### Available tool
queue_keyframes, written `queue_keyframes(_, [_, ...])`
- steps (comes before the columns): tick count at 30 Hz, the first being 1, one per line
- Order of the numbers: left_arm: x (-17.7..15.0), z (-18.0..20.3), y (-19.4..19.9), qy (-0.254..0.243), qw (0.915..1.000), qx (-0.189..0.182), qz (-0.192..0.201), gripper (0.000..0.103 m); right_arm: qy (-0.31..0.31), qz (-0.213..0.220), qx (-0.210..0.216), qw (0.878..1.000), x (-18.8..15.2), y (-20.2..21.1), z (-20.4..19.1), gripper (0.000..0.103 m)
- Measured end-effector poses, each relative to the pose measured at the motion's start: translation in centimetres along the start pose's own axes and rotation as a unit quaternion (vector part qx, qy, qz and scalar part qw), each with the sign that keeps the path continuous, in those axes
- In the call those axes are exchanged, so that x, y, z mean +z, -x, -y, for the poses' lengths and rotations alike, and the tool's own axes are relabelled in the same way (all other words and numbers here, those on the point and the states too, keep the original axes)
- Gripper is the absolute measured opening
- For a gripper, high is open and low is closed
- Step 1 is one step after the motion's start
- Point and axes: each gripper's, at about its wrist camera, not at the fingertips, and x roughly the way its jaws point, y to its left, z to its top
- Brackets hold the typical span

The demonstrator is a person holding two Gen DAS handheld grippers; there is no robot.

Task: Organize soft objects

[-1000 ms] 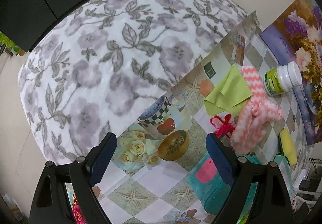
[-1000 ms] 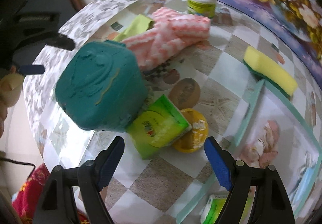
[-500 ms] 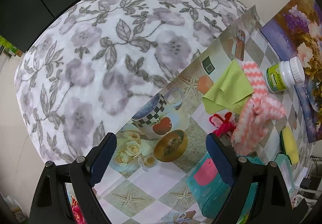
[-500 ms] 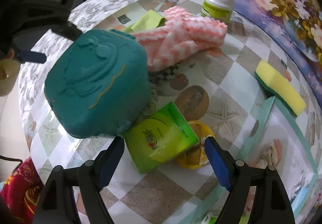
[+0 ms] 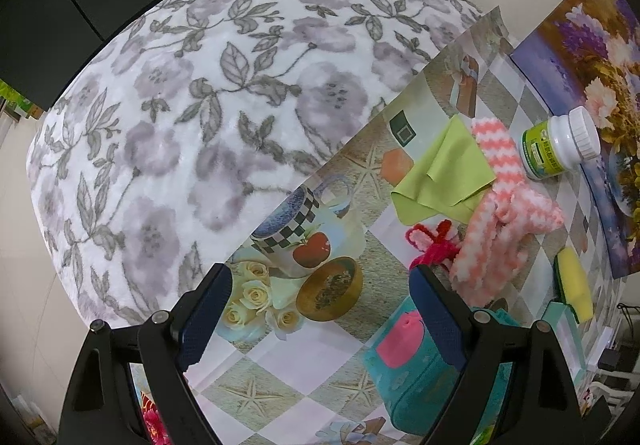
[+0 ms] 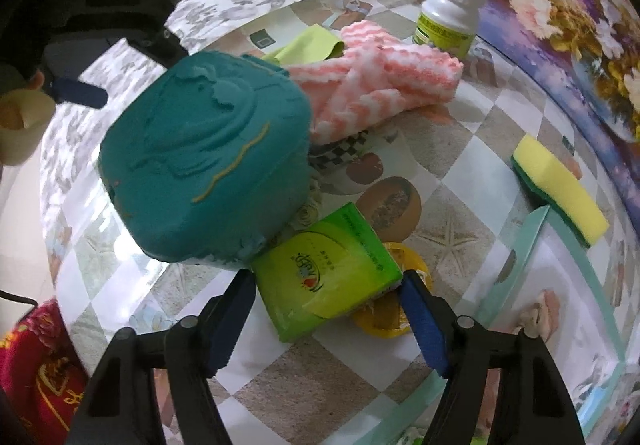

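A green tissue pack (image 6: 328,269) lies on the checked tablecloth, resting partly on a yellow lid (image 6: 384,321). My right gripper (image 6: 326,281) straddles the pack and its jaws are closing, with the pads beside the pack's edges and no clear press. A teal soft pouch (image 6: 204,165) sits just left of it. Behind lie a pink-and-white towel (image 6: 380,85), a lime cloth (image 6: 316,45) and a yellow sponge (image 6: 560,181). My left gripper (image 5: 320,277) hangs open over the cloth's printed bowl, holding nothing. The pouch (image 5: 416,365), towel (image 5: 504,205) and lime cloth (image 5: 444,173) lie to its right.
A white pill bottle (image 6: 448,21) stands at the back beside a flower-print mat (image 6: 560,5). A pale teal tray (image 6: 560,285) lies at the right. A red fuzzy wire piece (image 5: 432,245) lies by the towel. A floral blanket (image 5: 200,105) covers the table's left side.
My right gripper has come down closer to the green tissue pack and its jaws have narrowed around it. The left gripper has hardly moved.
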Motion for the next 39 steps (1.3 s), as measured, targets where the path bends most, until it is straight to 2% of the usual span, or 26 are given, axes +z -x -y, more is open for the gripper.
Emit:
queue_keyframes(8, [-0.1, 0.3, 0.3, -0.005, 1.0, 0.0, 0.004, 0.09, -0.014, 0.006, 0.003, 1.0, -0.1, 0.2, 1.0, 0.075])
queue_keyframes(14, [-0.3, 0.6, 0.7, -0.005, 0.9999, -0.003, 0.009, 0.09, -0.061, 0.014, 0.011, 0.998, -0.4, 1.0, 3.3, 0.075])
queue_keyframes(24, [-0.5, 2.0, 2.9, -0.022, 0.9992, -0.012, 0.033, 0.09, -0.127, 0.052, 0.017, 0.99, -0.4, 3.9, 6.9, 0.075])
queue_keyframes(31, [-1.6, 5.7, 4.8, -0.069, 0.9956, -0.039, 0.05, 0.09, -0.195, 0.081, 0.004, 0.978, -1.7, 7.1, 10.9, 0.075])
queue_keyframes(35, [-2.8, 8.8, 6.0, -0.118, 0.9896, -0.052, 0.063, 0.09, -0.22, 0.096, -0.013, 0.971, -2.4, 8.9, 12.7, 0.075])
queue_keyframes(39, [-4.5, 12.1, 6.0, -0.172, 0.9815, -0.061, 0.058, 0.09, -0.244, 0.102, -0.034, 0.964, -3.5, 10.4, 14.5, 0.075])
